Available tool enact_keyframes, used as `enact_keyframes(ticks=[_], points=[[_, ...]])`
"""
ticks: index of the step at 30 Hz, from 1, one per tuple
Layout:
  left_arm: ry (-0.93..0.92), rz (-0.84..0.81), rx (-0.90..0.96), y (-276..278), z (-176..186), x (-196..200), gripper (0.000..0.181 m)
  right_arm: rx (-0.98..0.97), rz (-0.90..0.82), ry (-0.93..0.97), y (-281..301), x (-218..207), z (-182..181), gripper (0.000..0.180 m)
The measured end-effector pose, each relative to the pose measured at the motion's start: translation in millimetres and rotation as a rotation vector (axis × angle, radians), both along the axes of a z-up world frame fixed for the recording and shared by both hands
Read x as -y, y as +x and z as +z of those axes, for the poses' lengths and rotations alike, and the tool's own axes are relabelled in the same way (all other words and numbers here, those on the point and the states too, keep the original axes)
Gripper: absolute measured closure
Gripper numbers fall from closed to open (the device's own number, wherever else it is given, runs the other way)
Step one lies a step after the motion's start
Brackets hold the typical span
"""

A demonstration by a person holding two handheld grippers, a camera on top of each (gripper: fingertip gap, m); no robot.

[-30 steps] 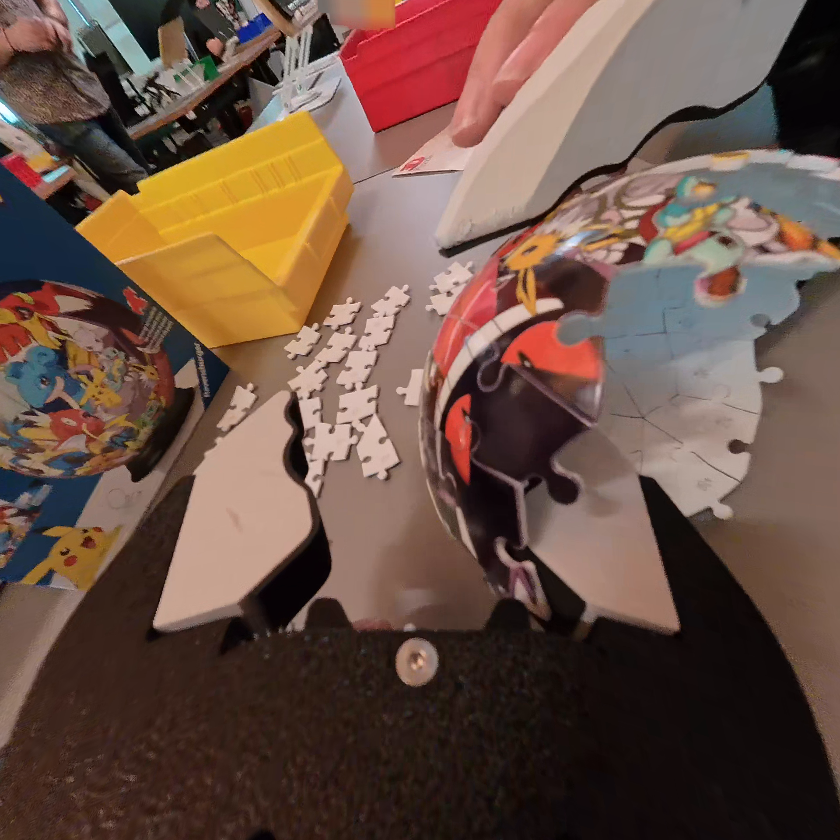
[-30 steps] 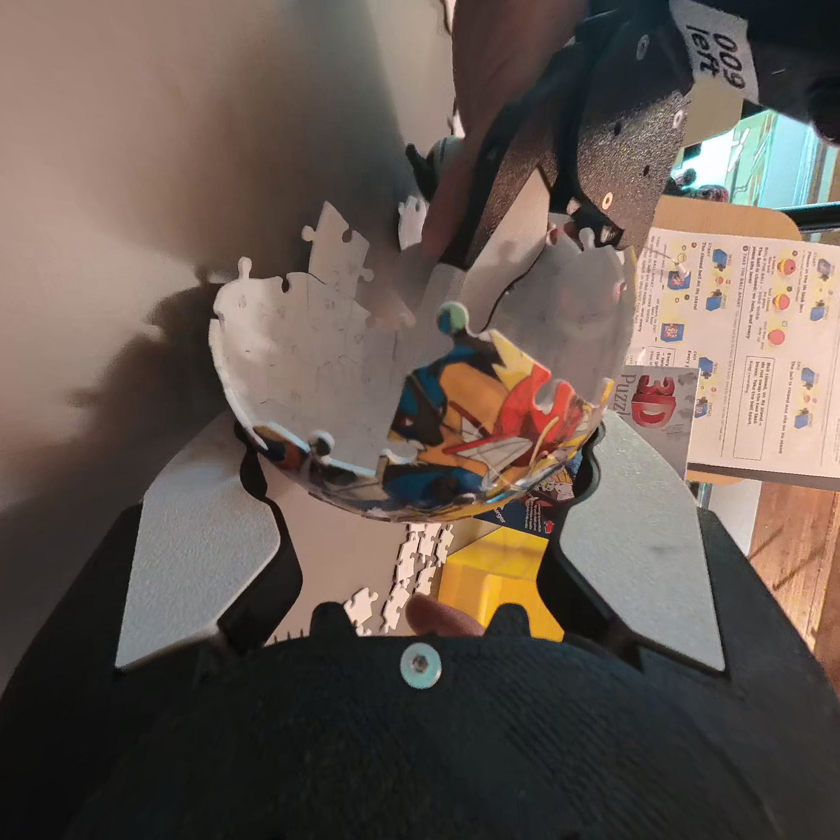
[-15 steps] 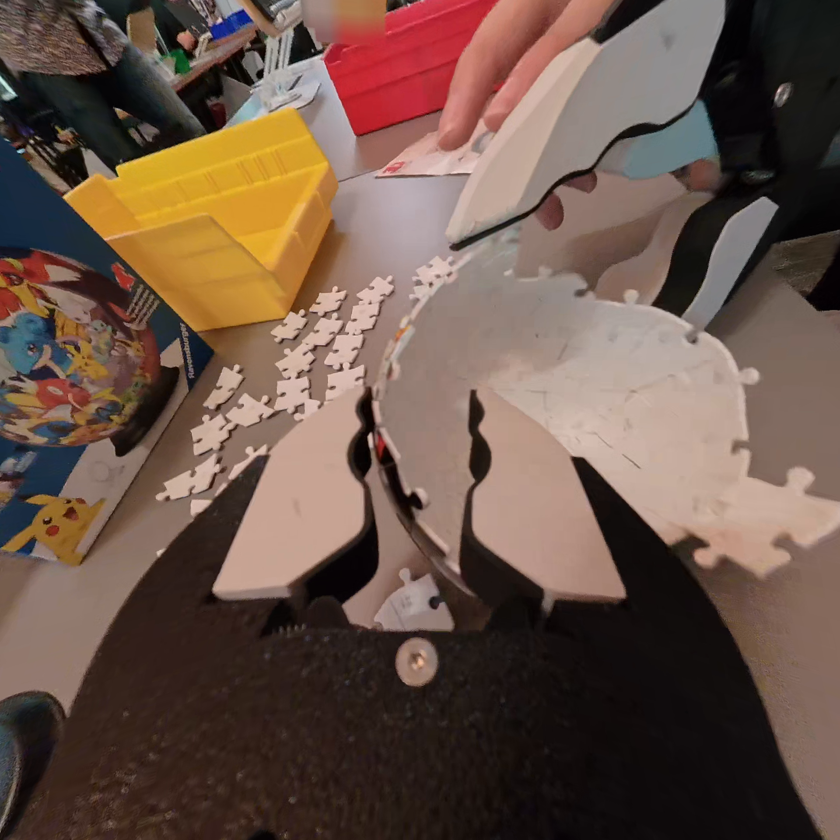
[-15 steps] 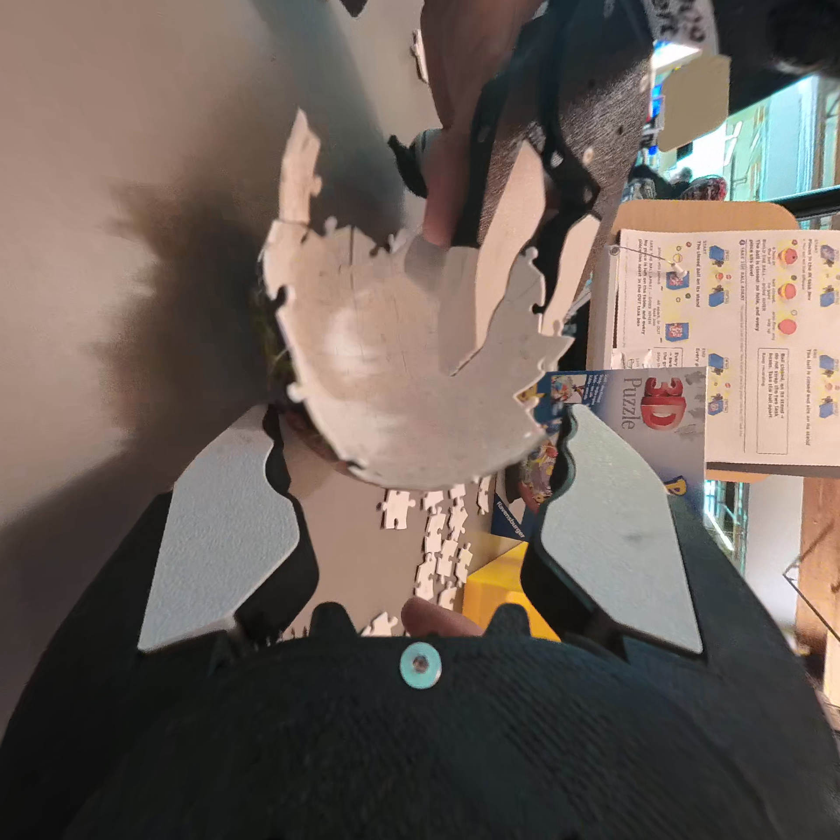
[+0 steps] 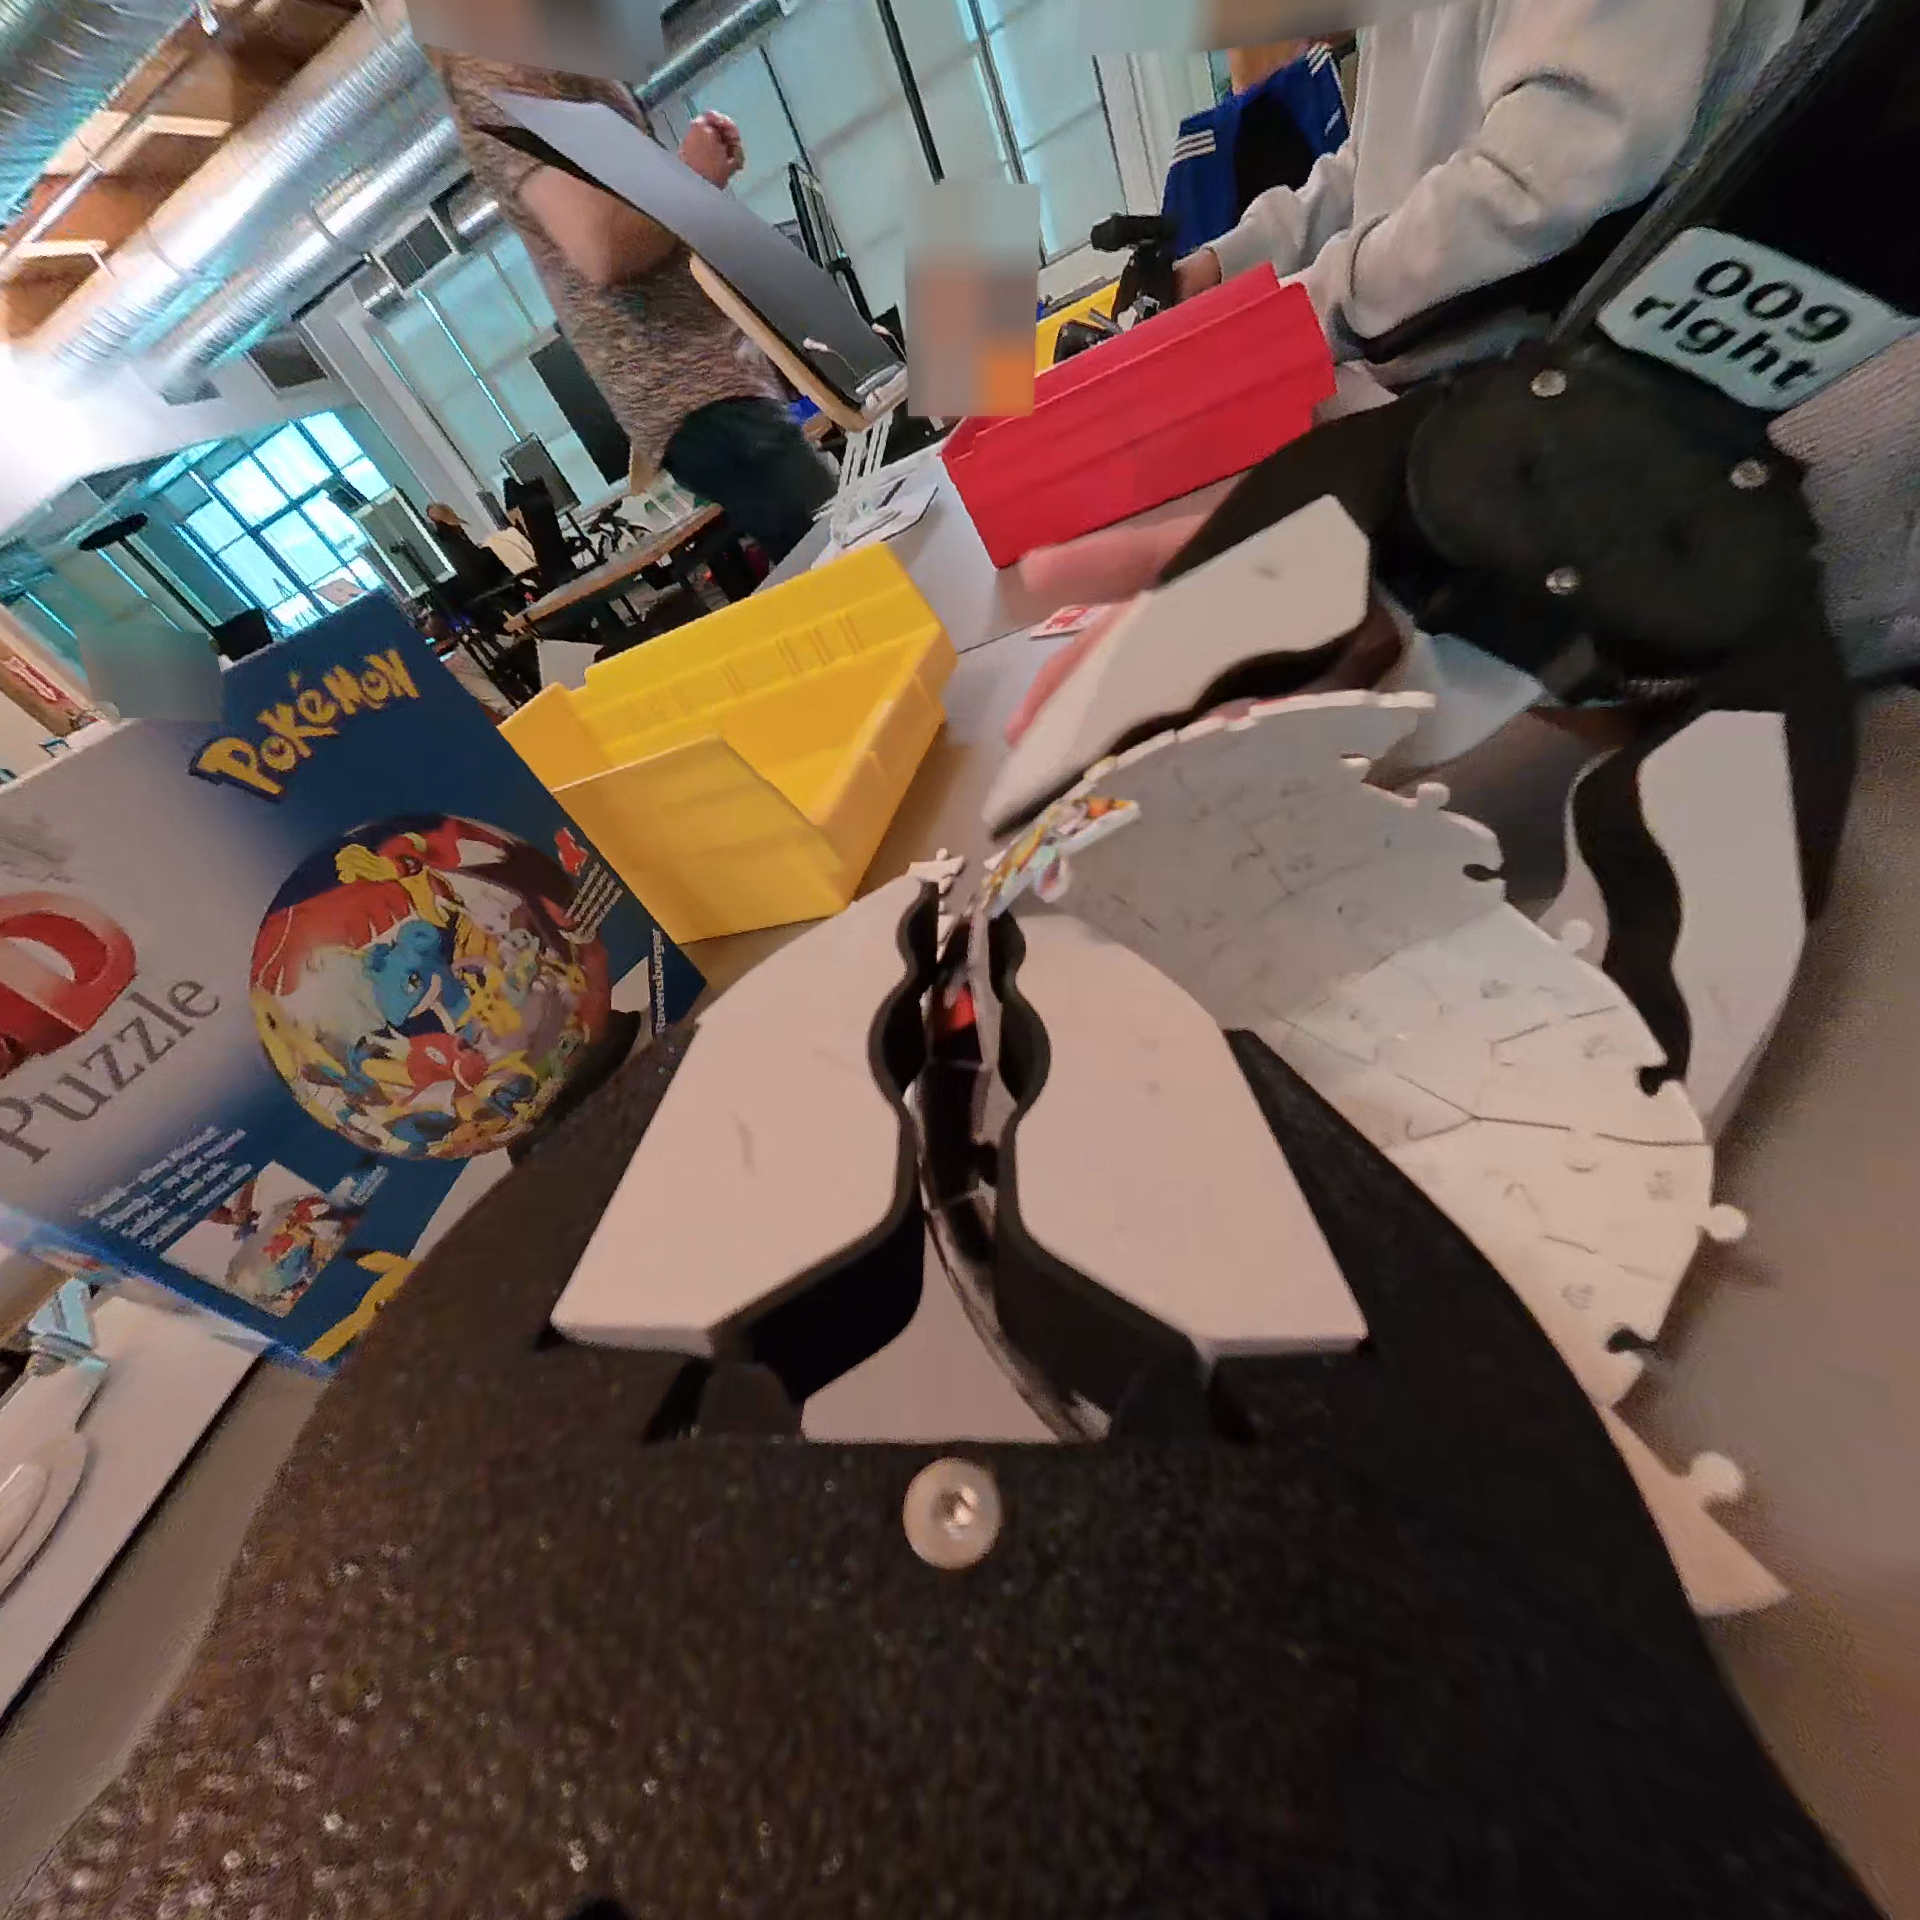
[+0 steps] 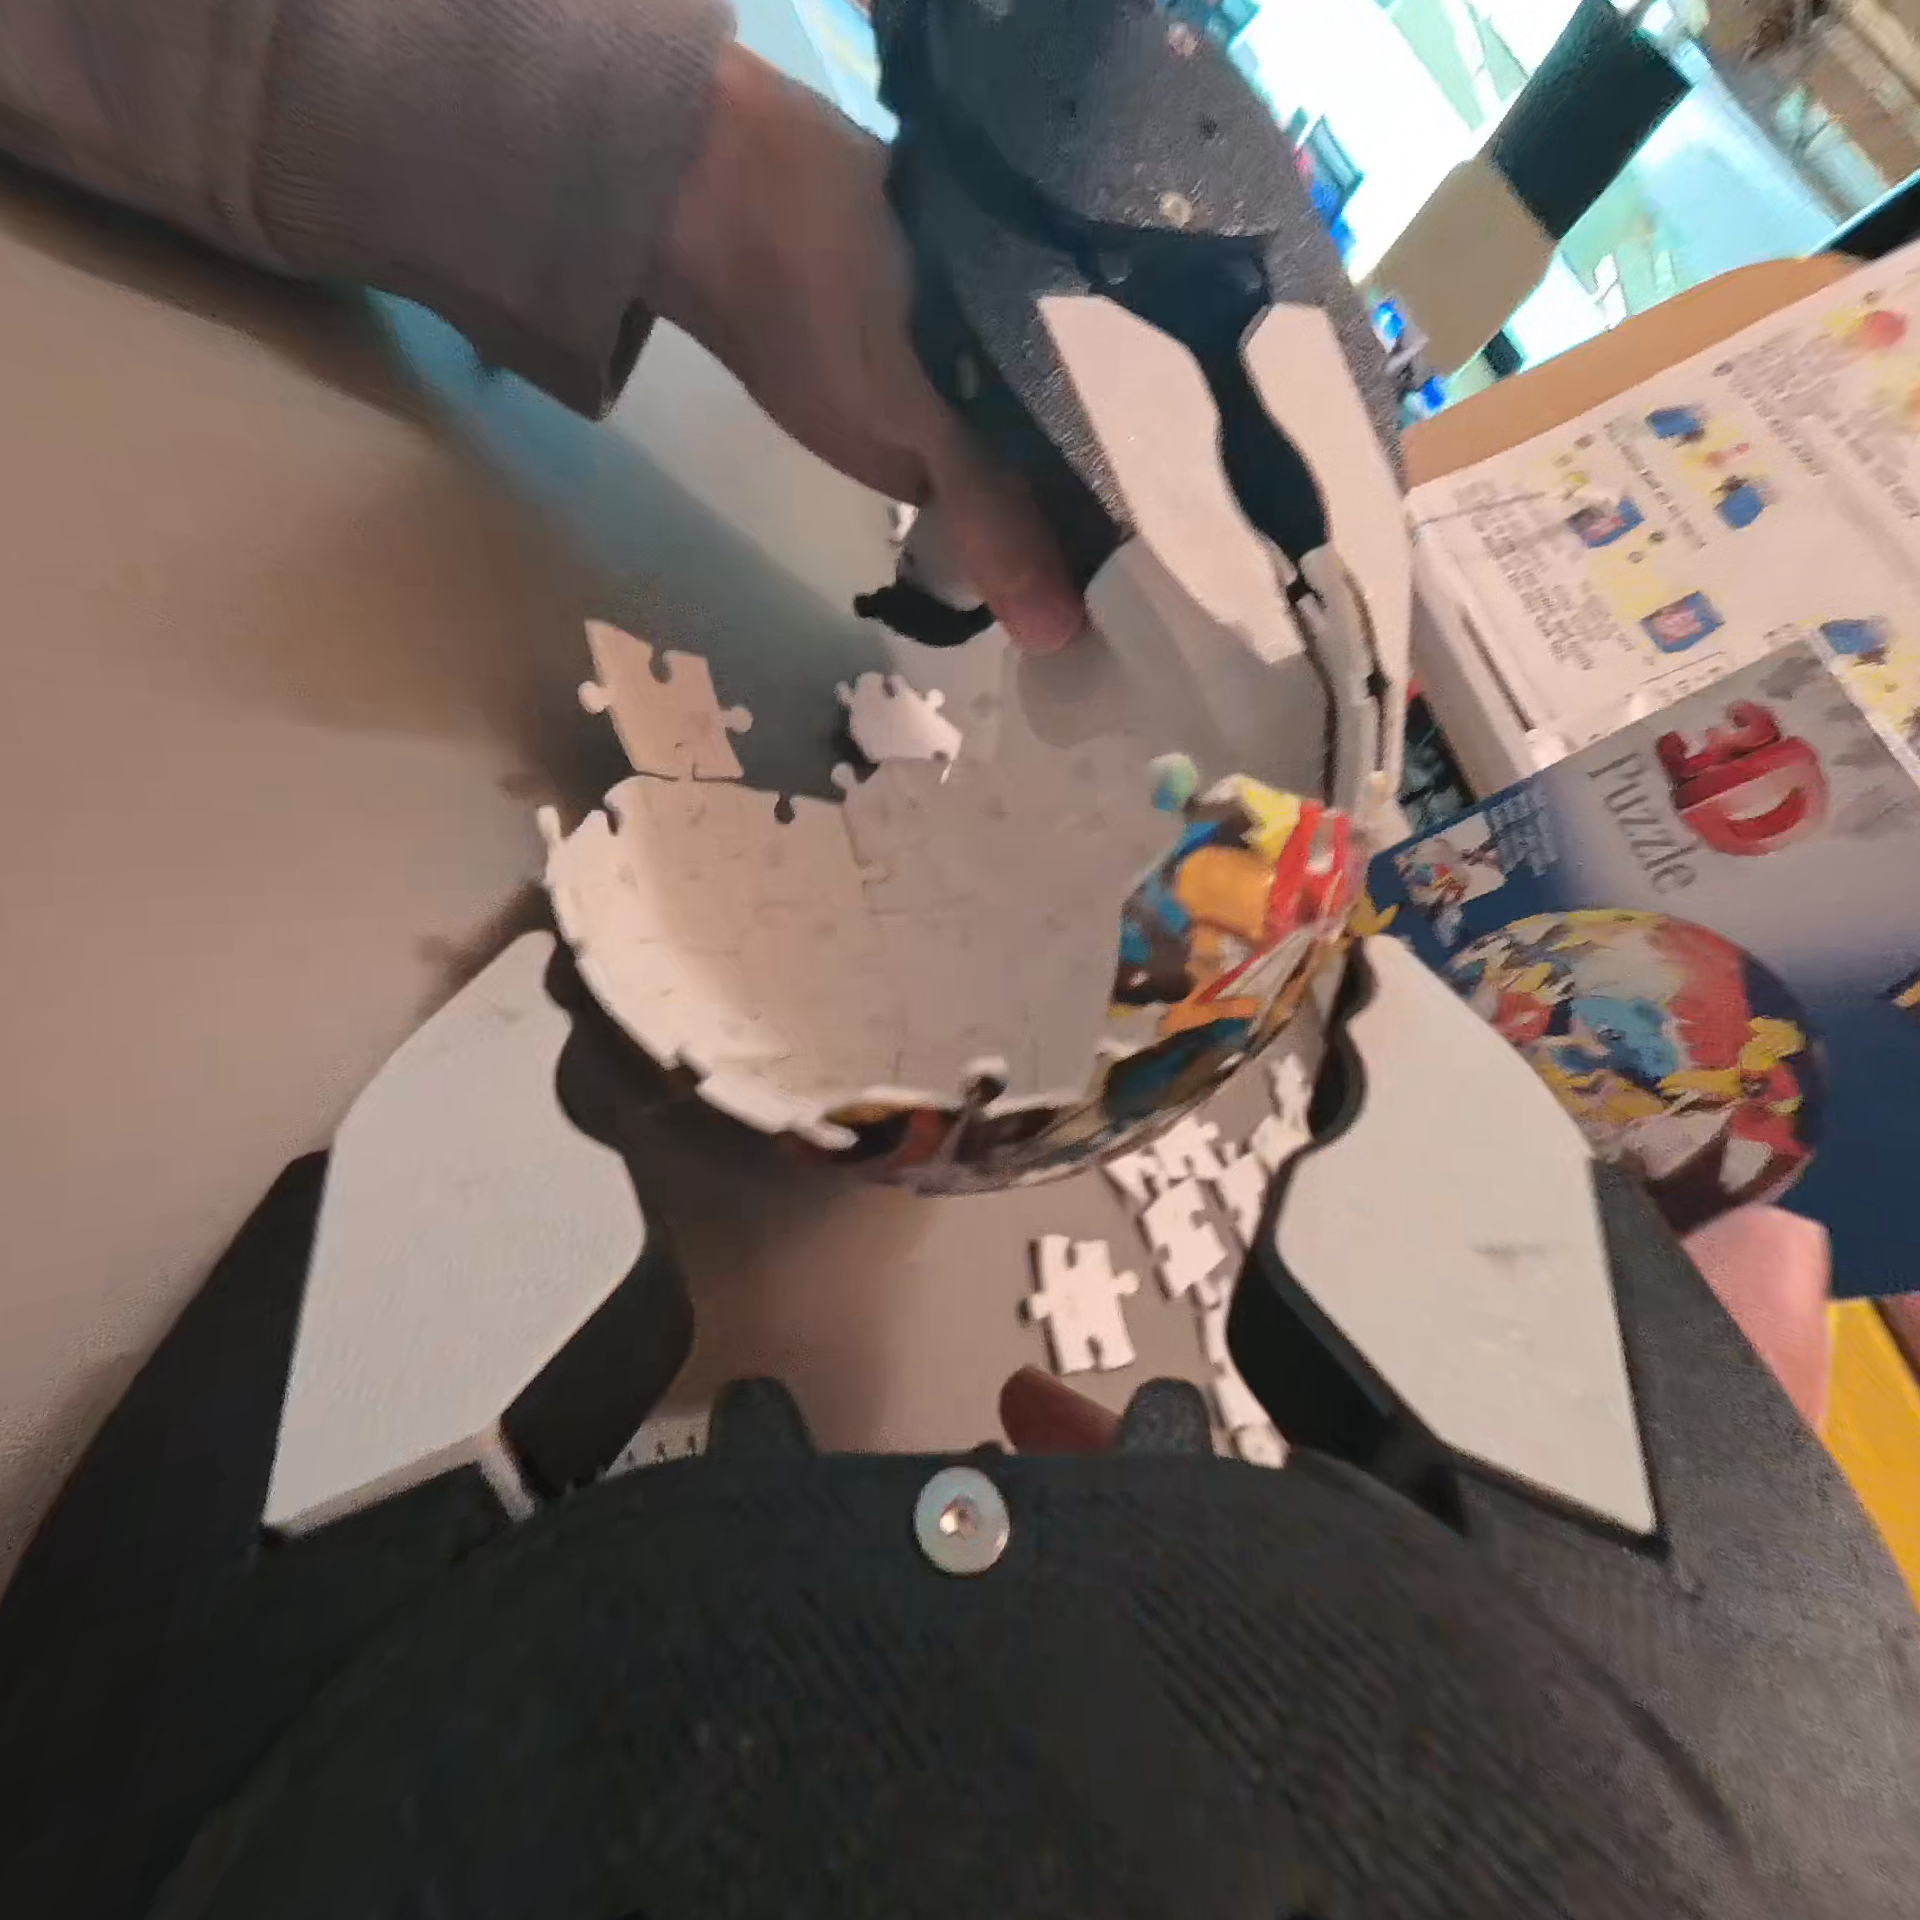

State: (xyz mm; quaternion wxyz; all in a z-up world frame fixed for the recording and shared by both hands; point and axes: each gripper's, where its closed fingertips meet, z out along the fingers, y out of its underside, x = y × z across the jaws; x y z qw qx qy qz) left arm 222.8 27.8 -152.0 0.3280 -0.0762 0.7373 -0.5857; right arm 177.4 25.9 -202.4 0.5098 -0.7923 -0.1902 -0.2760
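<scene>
A half-built puzzle ball shell [image 6: 831, 935], white inside and printed with colourful cartoon figures outside, rests on the grey table [image 6: 208, 727] with its hollow side up. My left gripper [image 5: 951, 920] is shut on the shell's rim [image 5: 1455, 1091]; it also shows in the right wrist view [image 6: 1320, 623], held by a hand [image 6: 831, 343]. My right gripper [image 6: 956, 956] is open, with one finger on each side of the shell; I cannot tell whether they touch it. It also shows in the left wrist view [image 5: 1351, 935].
Loose white puzzle pieces [image 6: 1081, 1299] lie on the table by the shell. The blue puzzle box [image 5: 364, 935] stands to the left, a yellow bin [image 5: 748, 748] behind it, a red bin [image 5: 1143, 416] farther back. An instruction sheet [image 6: 1662, 499] lies beyond. People stand in the background.
My left gripper went from open beside the shell to shut on its rim. The shell turned from coloured side showing to hollow side up. The right gripper stayed open around it.
</scene>
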Motion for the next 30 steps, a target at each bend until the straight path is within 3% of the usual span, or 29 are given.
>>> enact_keyframes(ticks=[2,12,16,25,28,30], points=[[-0.027,0.011,0.005,1.5,2.5,0.6,0.172,0.049,0.006,0.049,7.7,-2.5,8.8,0.035],[-0.153,-0.125,-0.08,-6.5,3.0,-0.6,0.172,0.327,0.176,-0.061,-3.6,7.5,8.9,0.056],[-0.183,-0.165,-0.079,-8.0,7.7,8.2,0.171,0.281,0.195,0.063,-9.1,-1.1,22.8,0.047],[-0.143,-0.143,-0.079,-1.6,0.7,9.8,0.17,0.482,0.168,0.005,-4.5,-8.4,9.2,0.047],[-0.134,-0.12,-0.087,0.4,2.3,7.2,0.163,0.531,0.153,-0.014,-2.8,-10.3,9.8,0.049],[-0.105,-0.085,-0.072,2.0,3.5,4.5,0.144,0.544,0.138,-0.025,-2.0,-11.0,9.5,0.05]])
